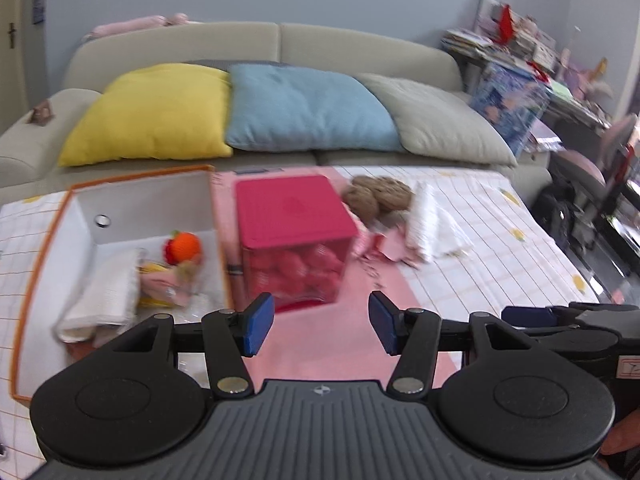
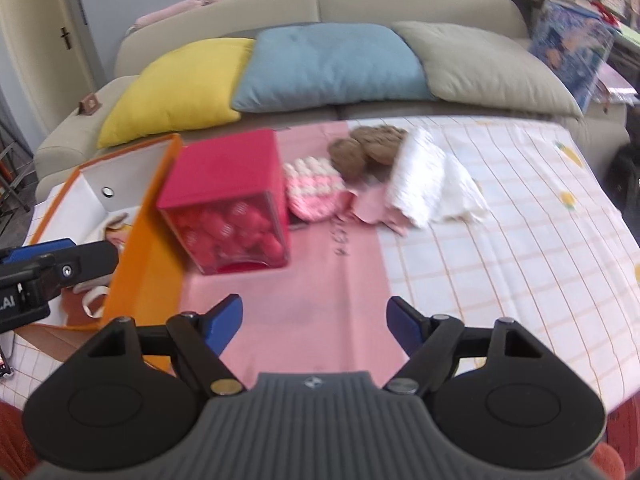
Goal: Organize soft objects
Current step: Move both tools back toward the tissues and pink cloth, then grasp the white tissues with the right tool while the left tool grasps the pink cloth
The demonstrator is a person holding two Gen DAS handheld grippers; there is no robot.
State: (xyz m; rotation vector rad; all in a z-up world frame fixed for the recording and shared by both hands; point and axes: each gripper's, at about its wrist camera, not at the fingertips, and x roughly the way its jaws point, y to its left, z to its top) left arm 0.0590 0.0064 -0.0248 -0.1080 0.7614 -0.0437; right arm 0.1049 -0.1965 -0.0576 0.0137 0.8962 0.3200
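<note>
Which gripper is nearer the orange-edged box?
Left. The left gripper hangs open beside the orange-edged box, by its right wall; the right gripper hangs open farther right, over the pink cloth.

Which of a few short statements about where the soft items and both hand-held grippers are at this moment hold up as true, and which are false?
1. The left hand-held gripper is open and holds nothing. True.
2. The right hand-held gripper is shut on the white towel. False: it is open and empty, and the towel lies apart on the table.
3. The orange knitted toy sits inside the orange-edged box. True.
4. The pink container has its lid off. False: the lid is on.
5. The brown knitted pieces lie on the table beyond the pink container. True.
</note>
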